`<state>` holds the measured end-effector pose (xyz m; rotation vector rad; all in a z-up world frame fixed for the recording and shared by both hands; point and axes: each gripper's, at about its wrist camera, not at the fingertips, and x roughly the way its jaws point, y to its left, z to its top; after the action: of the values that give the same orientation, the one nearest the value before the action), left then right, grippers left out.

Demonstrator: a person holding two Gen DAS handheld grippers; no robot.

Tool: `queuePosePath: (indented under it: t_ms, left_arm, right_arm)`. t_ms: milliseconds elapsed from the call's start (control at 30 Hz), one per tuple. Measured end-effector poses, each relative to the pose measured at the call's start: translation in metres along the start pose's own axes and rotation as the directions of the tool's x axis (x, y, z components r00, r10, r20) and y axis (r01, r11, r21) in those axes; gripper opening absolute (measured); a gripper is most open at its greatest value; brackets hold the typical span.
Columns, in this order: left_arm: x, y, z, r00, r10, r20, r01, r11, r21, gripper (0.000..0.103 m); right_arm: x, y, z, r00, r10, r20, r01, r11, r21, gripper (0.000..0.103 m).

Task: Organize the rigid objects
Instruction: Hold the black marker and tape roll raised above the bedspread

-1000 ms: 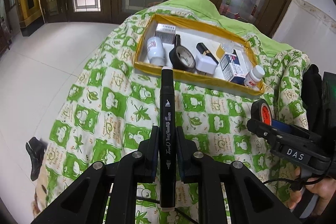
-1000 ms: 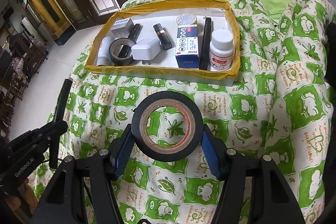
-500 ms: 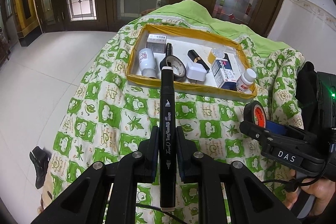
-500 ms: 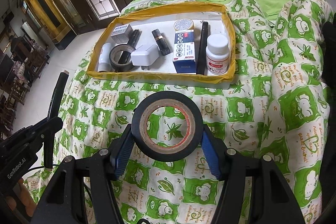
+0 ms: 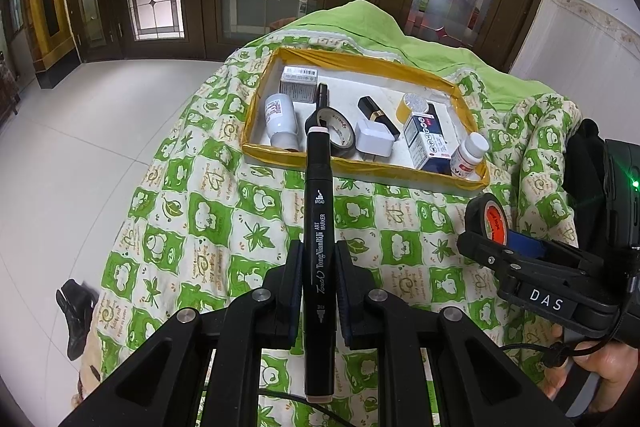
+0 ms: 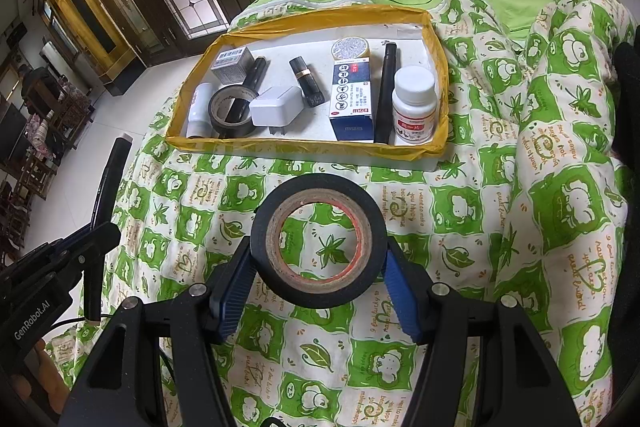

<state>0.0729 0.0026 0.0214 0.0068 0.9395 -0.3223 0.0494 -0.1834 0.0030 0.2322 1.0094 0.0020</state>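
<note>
Left gripper (image 5: 318, 269) clenched marker (image 5: 319, 223), long axis toward far tray (image 6: 436, 67); right gripper (image 6: 318, 267) grasped tape roll (image 6: 319, 241).

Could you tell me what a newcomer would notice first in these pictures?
Probably the black tape roll clamped in the right gripper and the black marker pinched in the left gripper, both above a green checked quilt. Behind them sits a yellow-rimmed tray crowded with small items.

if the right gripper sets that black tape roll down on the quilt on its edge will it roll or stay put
The tape roll, shut in the right gripper, is a round rigid ring, so on edge it would probably roll or topple. The quilt looks soft and lumpy, likely slowing it. Flat seems safer.
</note>
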Motion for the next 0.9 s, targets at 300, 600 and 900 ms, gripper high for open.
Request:
queuePosePath:
  t_ms: [300,600,900]
  left_arm:
    - [-0.002,-0.002,0.003,1.0,-0.001,0.006,0.001,1.0,0.011,0.014]
    - [0.001,-0.003,0.003,1.0,0.0,0.006,0.0,1.0,0.02,0.014]
    - [0.015,-0.01,0.006,0.998,0.057,-0.012,-0.056,0.996,0.066,0.014]
  right_arm:
    - [-0.002,0.0,0.0,1.0,0.001,0.008,-0.002,1.0,0.003,0.061]
    - [-0.008,-0.002,0.003,0.999,-0.01,0.031,0.01,1.0,0.008,0.061]
    - [-0.018,-0.011,0.008,0.998,-0.003,0.065,0.001,1.0,0.031,0.061]
